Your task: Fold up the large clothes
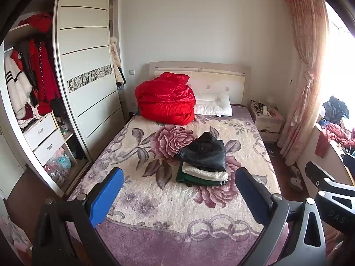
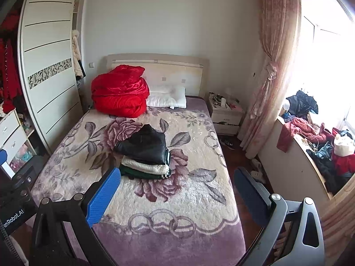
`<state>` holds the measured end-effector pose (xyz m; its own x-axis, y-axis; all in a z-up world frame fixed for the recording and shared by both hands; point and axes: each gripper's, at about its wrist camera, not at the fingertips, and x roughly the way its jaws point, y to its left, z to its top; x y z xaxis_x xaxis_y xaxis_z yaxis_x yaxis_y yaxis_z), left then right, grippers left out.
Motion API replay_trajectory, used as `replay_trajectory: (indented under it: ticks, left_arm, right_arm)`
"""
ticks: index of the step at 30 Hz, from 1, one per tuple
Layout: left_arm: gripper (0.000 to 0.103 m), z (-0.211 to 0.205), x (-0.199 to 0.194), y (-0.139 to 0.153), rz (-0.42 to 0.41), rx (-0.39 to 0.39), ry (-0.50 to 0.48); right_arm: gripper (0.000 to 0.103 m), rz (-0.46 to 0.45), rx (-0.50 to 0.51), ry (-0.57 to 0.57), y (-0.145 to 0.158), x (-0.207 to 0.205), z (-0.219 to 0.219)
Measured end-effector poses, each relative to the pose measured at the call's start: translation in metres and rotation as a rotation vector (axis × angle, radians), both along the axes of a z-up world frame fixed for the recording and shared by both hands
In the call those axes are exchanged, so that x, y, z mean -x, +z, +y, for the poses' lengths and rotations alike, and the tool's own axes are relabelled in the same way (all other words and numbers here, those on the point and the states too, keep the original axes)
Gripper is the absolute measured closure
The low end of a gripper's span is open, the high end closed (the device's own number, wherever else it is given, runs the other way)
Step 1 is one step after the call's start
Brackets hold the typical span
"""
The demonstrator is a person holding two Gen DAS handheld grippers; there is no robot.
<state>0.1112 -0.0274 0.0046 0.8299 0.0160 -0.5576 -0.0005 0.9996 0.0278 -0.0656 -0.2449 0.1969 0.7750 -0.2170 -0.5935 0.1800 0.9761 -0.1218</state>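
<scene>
**Grippers held over the bed, jaws apart**

Left gripper [image 1: 177, 197] and right gripper [image 2: 177, 196] hung above the foot of the floral blanket [image 2: 188, 199], both spread wide and empty. Folded clothes [image 2: 145, 157] lay stacked mid-bed, a black jacket [image 1: 205, 153] on top; a red quilt [image 1: 166, 99] sat by the headboard.

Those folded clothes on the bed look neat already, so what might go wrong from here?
The black jacket sits crooked atop the folded stack, one end overhanging; a nudge might slide it off. The stack rests on a fluffy floral blanket, so tugging that could topple it. Both tools' jaws are open, holding nothing.
</scene>
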Motion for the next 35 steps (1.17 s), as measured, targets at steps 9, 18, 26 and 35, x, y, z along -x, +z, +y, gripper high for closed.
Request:
replay_trajectory:
  ticks: [9, 18, 26, 35]
  left_arm:
    - [0.000, -0.004, 0.002, 0.003, -0.007, -0.004, 0.009]
    - [0.000, -0.007, 0.006, 0.005, -0.011, -0.004, 0.013]
    - [0.000, -0.006, 0.007, 0.006, -0.015, -0.005, 0.017]
    - [0.000, -0.004, 0.008, 0.011, -0.022, -0.009, 0.029]
  right_arm:
    - [0.000, -0.001, -0.002, 0.016, 0.001, 0.004, 0.002]
    - [0.000, -0.005, -0.006, 0.022, 0.003, 0.006, 0.000]
    - [0.000, -0.004, -0.009, 0.021, 0.003, 0.007, 0.000]
    - [0.000, -0.002, -0.011, 0.024, 0.003, 0.009, 0.000]
